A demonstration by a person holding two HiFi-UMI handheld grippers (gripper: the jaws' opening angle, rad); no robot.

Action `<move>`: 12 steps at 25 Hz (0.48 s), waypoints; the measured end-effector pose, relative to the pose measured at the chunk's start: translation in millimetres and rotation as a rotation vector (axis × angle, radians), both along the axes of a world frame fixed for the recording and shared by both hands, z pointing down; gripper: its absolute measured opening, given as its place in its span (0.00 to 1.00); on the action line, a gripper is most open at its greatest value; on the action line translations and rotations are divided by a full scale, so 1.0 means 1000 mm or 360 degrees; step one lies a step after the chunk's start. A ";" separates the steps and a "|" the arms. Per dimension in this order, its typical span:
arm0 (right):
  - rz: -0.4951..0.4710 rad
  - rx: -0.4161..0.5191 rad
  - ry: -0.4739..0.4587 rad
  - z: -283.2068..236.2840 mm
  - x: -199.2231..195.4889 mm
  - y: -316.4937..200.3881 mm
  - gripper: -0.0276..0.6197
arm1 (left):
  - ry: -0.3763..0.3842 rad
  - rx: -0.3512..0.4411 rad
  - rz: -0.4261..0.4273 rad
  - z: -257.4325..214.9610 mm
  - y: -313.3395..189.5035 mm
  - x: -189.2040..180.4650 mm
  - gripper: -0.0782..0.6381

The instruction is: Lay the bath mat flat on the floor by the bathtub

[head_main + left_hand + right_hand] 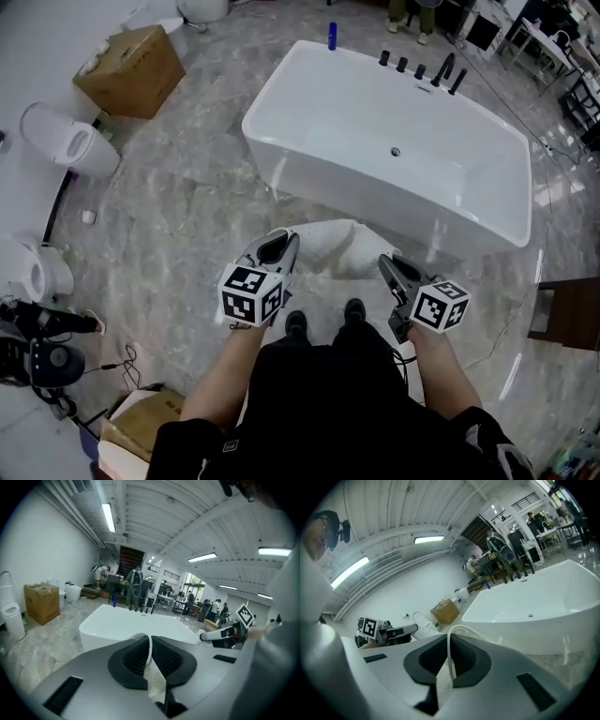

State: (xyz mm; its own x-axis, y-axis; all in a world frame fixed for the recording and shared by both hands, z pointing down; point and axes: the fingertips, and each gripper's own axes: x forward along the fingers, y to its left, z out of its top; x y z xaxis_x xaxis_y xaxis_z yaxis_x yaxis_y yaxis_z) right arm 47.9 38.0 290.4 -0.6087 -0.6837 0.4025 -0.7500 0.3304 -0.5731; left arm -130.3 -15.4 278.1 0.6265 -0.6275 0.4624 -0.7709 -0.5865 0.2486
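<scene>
At the bottom of the head view stand the person's black shoes (296, 324), toes toward the tub. Just above them, left of centre, the left gripper (279, 247) is clamped shut on a thin white edge of the bath mat (339, 246). Its own view shows the ribbed pads (133, 658) pinching that hem with no gap. Right of centre, the right gripper (387, 265) is likewise closed on the opposite edge, the hem squeezed between its pads (464, 656).

The mat sags between them in a crumpled bundle over the marble floor (187, 216), right beside the near wall of the white bathtub (394, 141). Whether its low point touches the floor cannot be told. It is not yet laid flat.

Beyond, a blue bottle (332, 36) and black tap fittings (422, 69) stand on the tub's far rim. A toilet (66, 141) and a cardboard box (131, 67) sit at the upper left.

Risks, as I judge them:
- Each hold is on a narrow hem, so a tug to spread the mat could pull it out of one pair of jaws.
- With the grippers this close together, lowering now would probably set the mat down folded.
- The far edge may ride up the tub wall, or the near edge land on the shoes.
- The glossy floor may let the mat slide.
</scene>
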 end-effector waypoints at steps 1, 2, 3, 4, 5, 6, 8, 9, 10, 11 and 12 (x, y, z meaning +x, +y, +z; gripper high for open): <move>0.0032 0.0016 0.0023 -0.003 -0.005 0.002 0.08 | -0.0005 0.0016 0.0036 -0.002 0.000 -0.005 0.14; 0.0062 0.0030 0.0041 -0.007 -0.011 0.004 0.08 | -0.0009 0.0026 0.0069 -0.004 0.000 -0.011 0.14; 0.0089 0.0040 0.0050 -0.010 -0.017 0.006 0.08 | -0.0010 0.0030 0.0098 -0.005 -0.001 -0.017 0.14; 0.0115 0.0042 0.0051 -0.011 -0.022 0.008 0.08 | -0.0008 0.0029 0.0125 -0.005 -0.001 -0.021 0.14; 0.0139 0.0037 0.0049 -0.011 -0.025 0.011 0.08 | -0.0006 0.0023 0.0150 -0.003 -0.001 -0.024 0.14; 0.0160 0.0024 0.0046 -0.009 -0.028 0.015 0.08 | -0.0002 0.0013 0.0173 0.000 0.000 -0.025 0.14; 0.0190 -0.0018 0.0045 0.000 -0.028 0.028 0.08 | 0.0005 -0.0013 0.0213 0.009 0.006 -0.021 0.14; 0.0202 -0.0042 0.0048 0.004 -0.027 0.034 0.08 | 0.0010 -0.0026 0.0229 0.014 0.008 -0.018 0.14; 0.0214 -0.0065 0.0054 0.009 -0.026 0.039 0.08 | 0.0014 -0.0041 0.0240 0.019 0.008 -0.016 0.14; 0.0229 -0.0086 0.0060 0.012 -0.024 0.042 0.08 | 0.0018 -0.0059 0.0246 0.023 0.007 -0.014 0.14; 0.0244 -0.0105 0.0066 0.014 -0.023 0.043 0.08 | 0.0024 -0.0081 0.0249 0.027 0.004 -0.013 0.14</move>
State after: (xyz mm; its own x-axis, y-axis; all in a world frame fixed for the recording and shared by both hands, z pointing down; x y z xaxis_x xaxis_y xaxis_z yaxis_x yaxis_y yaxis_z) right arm 24.4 81.2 304.6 -0.4814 -0.7385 0.4720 -0.8121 0.1733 -0.5572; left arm -143.7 -11.2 304.9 0.7218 -0.4977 0.4810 -0.6671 -0.6855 0.2916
